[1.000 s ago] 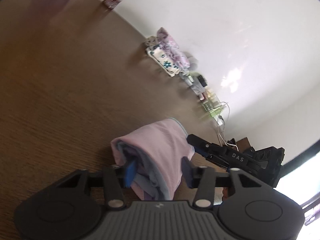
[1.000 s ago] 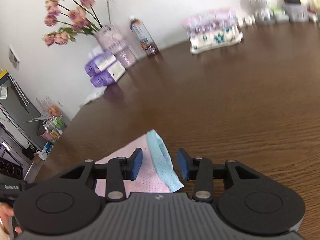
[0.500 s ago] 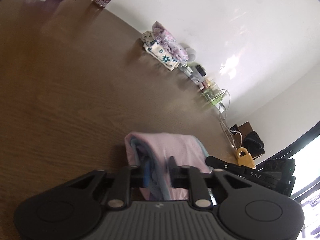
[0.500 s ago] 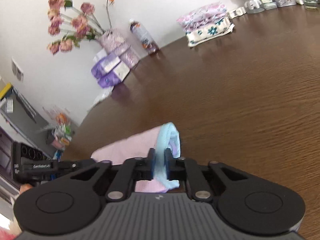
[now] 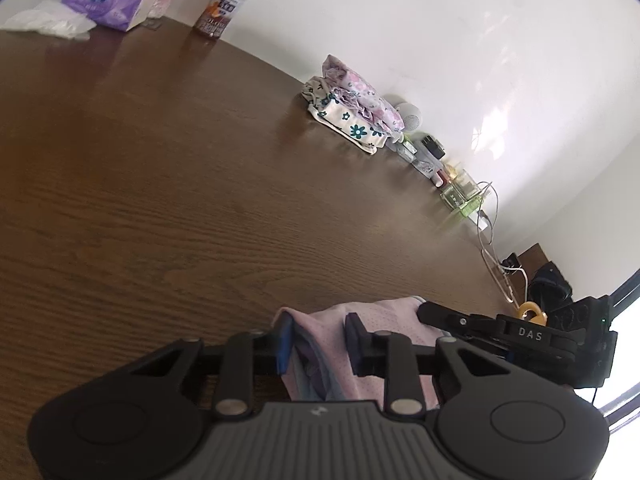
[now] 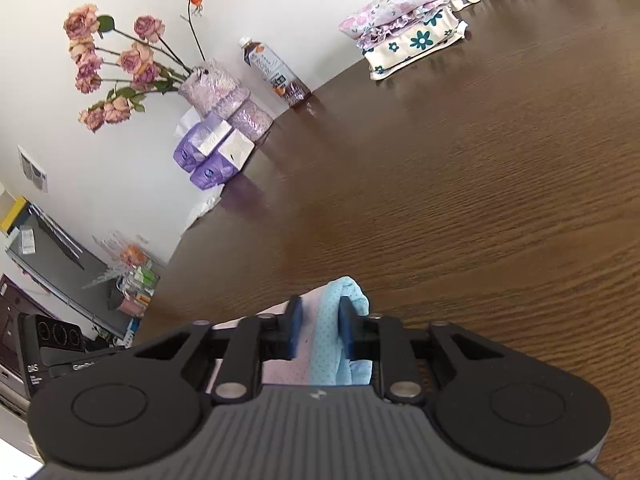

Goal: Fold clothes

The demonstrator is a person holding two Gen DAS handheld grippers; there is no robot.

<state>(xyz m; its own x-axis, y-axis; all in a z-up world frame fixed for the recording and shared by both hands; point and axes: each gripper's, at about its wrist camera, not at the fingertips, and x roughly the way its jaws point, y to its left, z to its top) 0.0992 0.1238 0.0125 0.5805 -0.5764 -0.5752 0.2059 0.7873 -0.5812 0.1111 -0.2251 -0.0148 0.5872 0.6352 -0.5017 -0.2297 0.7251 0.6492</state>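
Clearly both tools sit on the same small garment, a pink piece with a pale blue band, bunched at the near edge of the brown bench (image 5: 200, 168).

At the left, the left tool (image 5: 316, 344) has its blue pads parted, with a gathered fold of the pink garment (image 5: 384, 316) standing between them; the cloth looks loose in the gap, so I judge it released or only lightly touched, not pinched. At 3 o'clock from it, the other tool's black body reaches in across the cloth's far corner. A folded floral stack (image 5: 352, 108) lies well apart at 1 o'clock, against the wall.

At the right, the right tool (image 6: 320, 330) likewise shows its pads spread, the blue dotted band of the garment (image 6: 340, 320) rising between them and curling over at 12 o'clock. The right pad seems to touch the cloth; the left one stands just clear. A bottle (image 6: 276, 72) and tissue packs (image 6: 212, 148) stand far off at 11 o'clock.

The garment is already doubled into a thick bundle, which would fit either tools letting go after a fold or closing in for another grip. What follows calls for checking that the layers lie even and the blue edge is flat, then either clamping squarely on the fold or drawing both tools straight back without dragging the cloth.
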